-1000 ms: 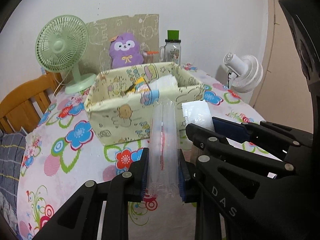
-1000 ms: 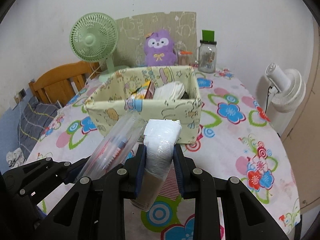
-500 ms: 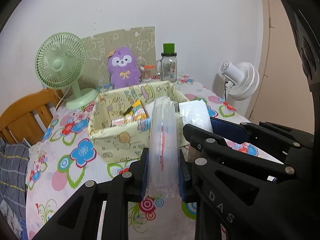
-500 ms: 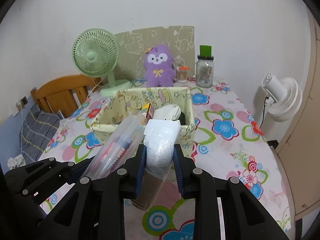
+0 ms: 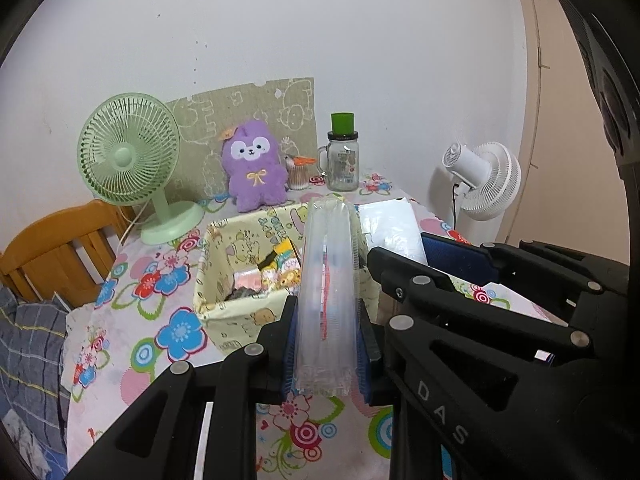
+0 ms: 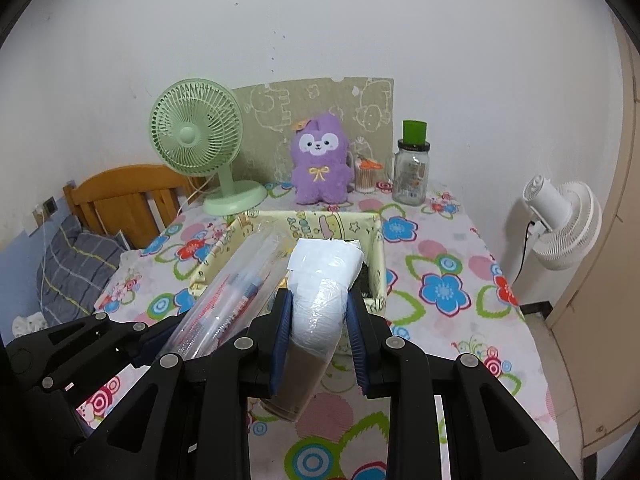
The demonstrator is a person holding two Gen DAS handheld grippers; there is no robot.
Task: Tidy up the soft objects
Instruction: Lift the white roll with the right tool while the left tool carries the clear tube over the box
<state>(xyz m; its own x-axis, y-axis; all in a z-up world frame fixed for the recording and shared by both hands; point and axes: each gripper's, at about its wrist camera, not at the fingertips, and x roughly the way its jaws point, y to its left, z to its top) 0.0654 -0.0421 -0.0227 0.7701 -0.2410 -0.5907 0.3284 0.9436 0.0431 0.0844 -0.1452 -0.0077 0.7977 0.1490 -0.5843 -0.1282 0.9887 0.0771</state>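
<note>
My left gripper [image 5: 327, 344] is shut on a long clear plastic sleeve [image 5: 329, 280] with red print inside, held above the table in front of the yellow cartoon-print fabric basket [image 5: 236, 320]. My right gripper [image 6: 318, 340] is shut on a clear bag with a white and brown roll [image 6: 320, 296], beside the left gripper. The sleeve also shows in the right wrist view [image 6: 236, 292], the bag in the left wrist view [image 5: 394, 228]. The basket [image 6: 378, 280] holds several small packets. A purple plush toy [image 5: 254, 168] sits behind the basket by the wall.
A green desk fan [image 5: 132, 168] stands back left, a glass jar with a green lid [image 5: 342, 160] and a cotton swab pot [image 6: 366, 176] at the back. A white fan [image 6: 560, 224] stands off the table's right side. A wooden chair [image 6: 120, 200] is at left.
Both grippers have risen and pulled back from the basket with their loads; the basket looks smaller and lower and more of its inside shows.
</note>
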